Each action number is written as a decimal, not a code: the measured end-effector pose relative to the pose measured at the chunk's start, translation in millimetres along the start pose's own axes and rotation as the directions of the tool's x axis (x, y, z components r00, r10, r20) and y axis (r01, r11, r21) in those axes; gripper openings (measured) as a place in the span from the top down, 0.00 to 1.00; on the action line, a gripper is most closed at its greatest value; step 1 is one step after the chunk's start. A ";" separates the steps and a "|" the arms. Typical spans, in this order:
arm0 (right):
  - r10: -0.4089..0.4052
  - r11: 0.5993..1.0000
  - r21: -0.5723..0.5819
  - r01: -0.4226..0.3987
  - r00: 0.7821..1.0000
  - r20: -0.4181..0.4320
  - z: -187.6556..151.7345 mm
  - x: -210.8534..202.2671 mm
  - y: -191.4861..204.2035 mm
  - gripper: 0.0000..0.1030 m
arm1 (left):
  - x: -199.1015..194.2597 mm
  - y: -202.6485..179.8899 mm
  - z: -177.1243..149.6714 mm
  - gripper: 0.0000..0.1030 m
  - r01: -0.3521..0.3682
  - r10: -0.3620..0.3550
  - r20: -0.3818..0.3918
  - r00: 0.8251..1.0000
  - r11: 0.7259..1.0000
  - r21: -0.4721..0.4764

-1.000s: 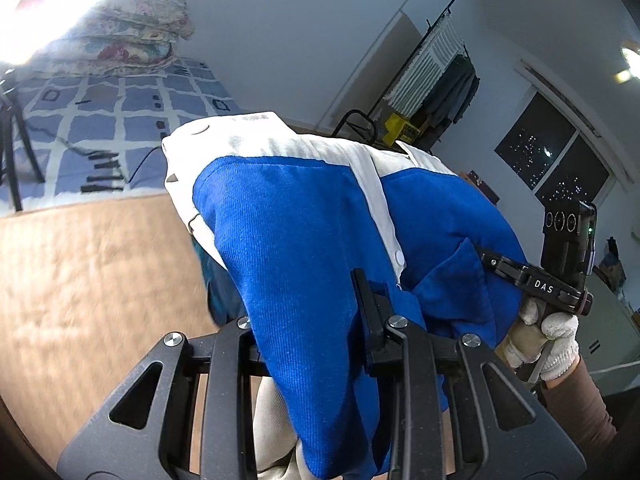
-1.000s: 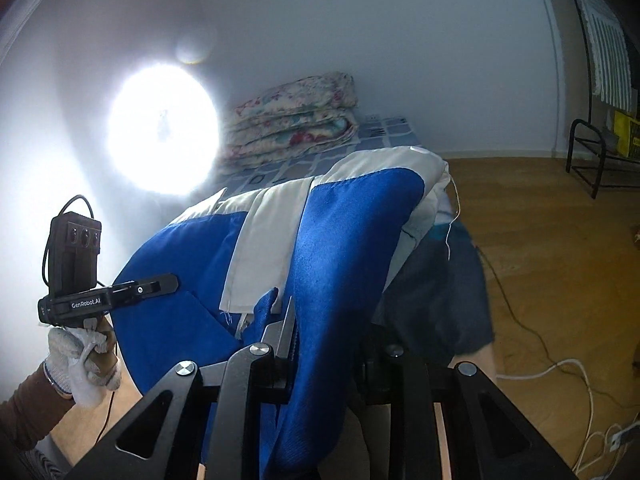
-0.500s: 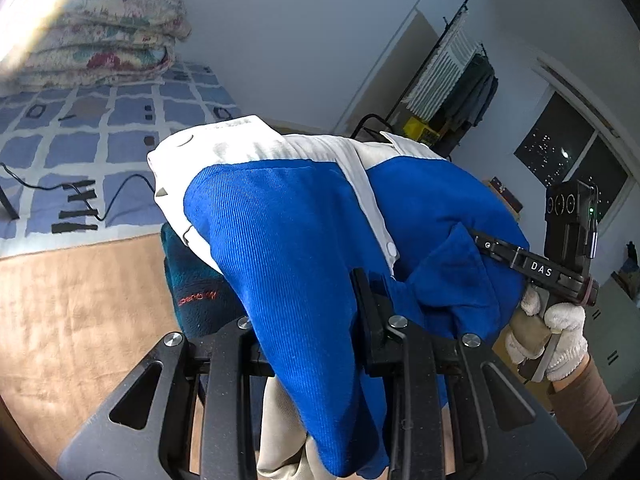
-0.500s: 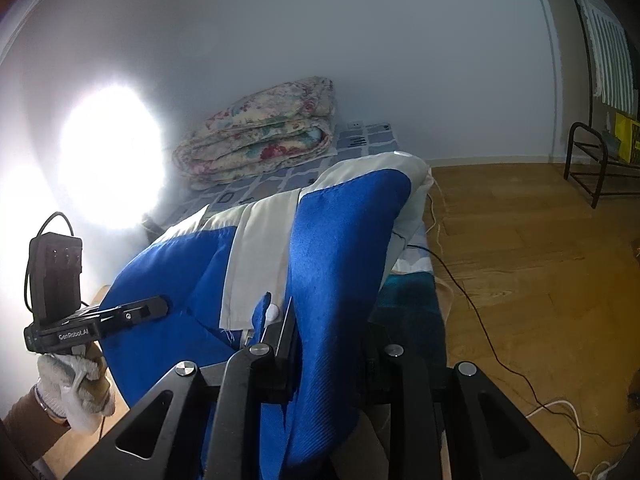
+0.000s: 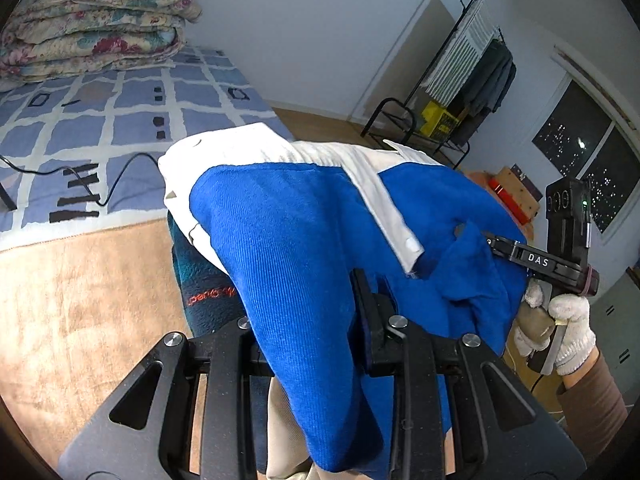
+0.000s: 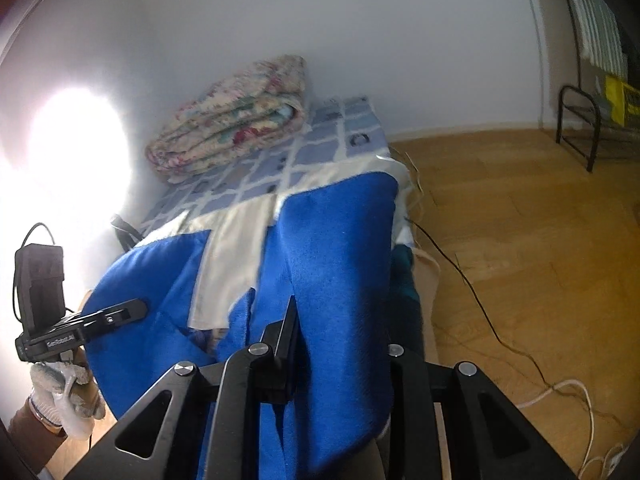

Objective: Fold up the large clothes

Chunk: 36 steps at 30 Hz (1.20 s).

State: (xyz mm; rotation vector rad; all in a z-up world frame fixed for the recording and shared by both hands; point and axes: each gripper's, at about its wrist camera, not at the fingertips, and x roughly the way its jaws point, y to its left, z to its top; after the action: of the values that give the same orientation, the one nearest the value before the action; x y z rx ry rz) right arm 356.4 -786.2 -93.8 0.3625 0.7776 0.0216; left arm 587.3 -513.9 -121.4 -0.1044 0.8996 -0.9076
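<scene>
Mid-fold carry: left gripper [image 5: 320, 312] and right gripper [image 6: 340, 344] each clamped a bunched edge of the blue-and-white garment [image 5: 288, 232], held aloft over the bed [image 5: 120, 120]; next move likely calls for lowering both together, edges aligned.

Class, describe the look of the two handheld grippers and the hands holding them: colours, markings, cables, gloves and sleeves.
Both grippers are matte black with silver bolts. The right gripper reads "DAS"; the left gripper has small white lettering and a black cable. The right hand and left hand wear white knit gloves with brown sleeves.
</scene>
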 end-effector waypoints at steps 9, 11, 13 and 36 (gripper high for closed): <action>-0.210 0.976 0.033 0.213 0.975 -0.077 -19.6 20.4 -18.4 0.54 | 6.3 -6.1 -16.4 0.45 -0.116 0.119 -0.030 0.992 0.991 0.067; -0.244 0.969 0.025 0.246 0.967 -0.068 -22.1 16.4 -15.7 0.51 | 2.7 -5.5 -19.9 0.42 -0.127 0.129 -0.033 0.991 0.989 0.072; -0.289 0.957 0.006 0.289 0.955 -0.061 -23.2 14.2 -10.9 0.44 | -2.1 -4.8 -22.8 0.41 -0.135 0.138 -0.034 0.990 0.988 0.077; -0.367 0.930 0.006 0.368 0.925 0.096 -58.6 -108.7 74.4 0.37 | -164.5 -43.8 -82.9 0.41 -0.132 0.122 0.079 0.989 0.983 0.131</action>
State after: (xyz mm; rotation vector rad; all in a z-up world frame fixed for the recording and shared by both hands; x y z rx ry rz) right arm 246.7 -714.6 -33.7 0.1992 0.7402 -0.3418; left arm 452.6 -400.5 -52.0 0.0377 0.7681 -0.8381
